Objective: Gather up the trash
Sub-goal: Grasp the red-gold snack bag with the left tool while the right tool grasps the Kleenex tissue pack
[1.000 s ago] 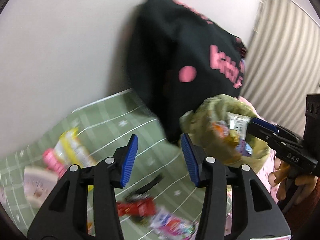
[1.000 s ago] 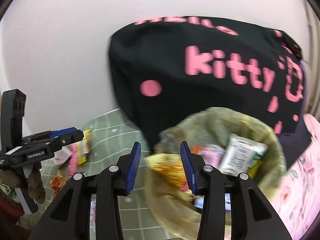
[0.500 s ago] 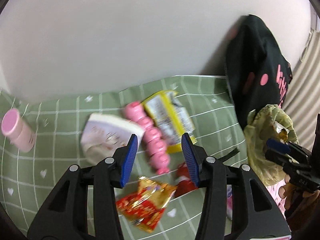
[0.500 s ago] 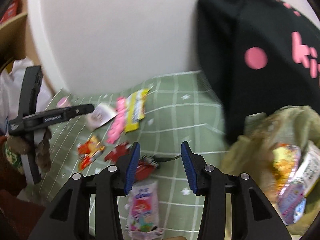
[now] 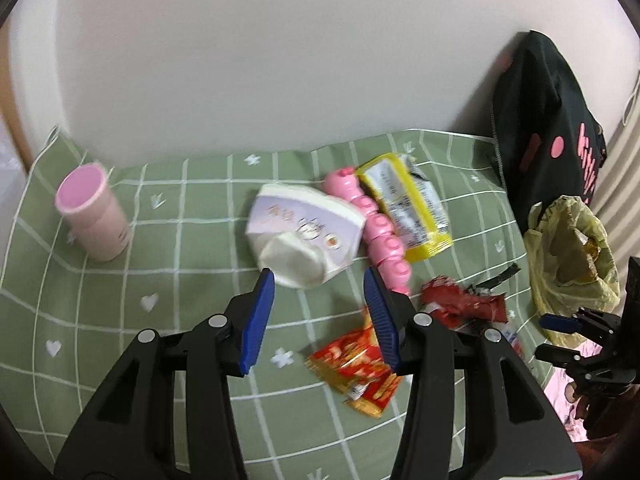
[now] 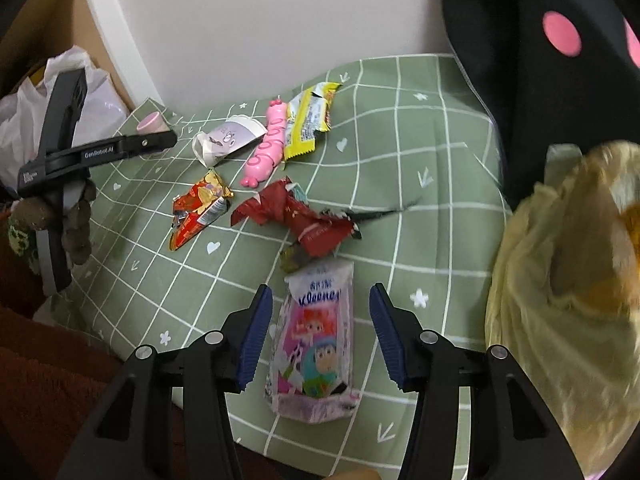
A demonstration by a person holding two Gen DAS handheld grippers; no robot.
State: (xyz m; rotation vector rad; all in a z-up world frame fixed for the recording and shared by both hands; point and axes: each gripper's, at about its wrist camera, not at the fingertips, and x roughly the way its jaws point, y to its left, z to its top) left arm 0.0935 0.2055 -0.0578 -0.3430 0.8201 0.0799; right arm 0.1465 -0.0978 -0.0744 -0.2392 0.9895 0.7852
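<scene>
1. The pink toy (image 5: 380, 232), a string of round beads, lies near the middle of the green checked cloth (image 5: 160, 360); every place below is given from it.
2. The yellow wrapper (image 5: 404, 204) lies touching its right side, and the white paper cup (image 5: 304, 236), crushed and on its side, touches its left.
3. The pink tube (image 5: 94, 216) stands upright, well to the left of the toy, near the cloth's far left edge.
4. The red-and-gold wrapper (image 5: 356, 364) lies in front of the toy, and the crumpled red wrapper (image 5: 460, 300) lies to the toy's front right.
5. The pink cartoon packet (image 6: 316, 344) lies flat, further forward of the toy, beyond the red wrapper.
6. The yellow bag (image 5: 568, 256) stands well to the toy's right, holding some trash, with the black bag (image 5: 548, 140) behind it against the wall.
7. The left gripper (image 5: 318, 312) hovers just in front of the toy and the cup, jaws apart, with nothing between them.
8. The right gripper (image 6: 320, 332) hangs over the cartoon packet, its jaws opening; the packet lies between them, and the pads do not press on it.
</scene>
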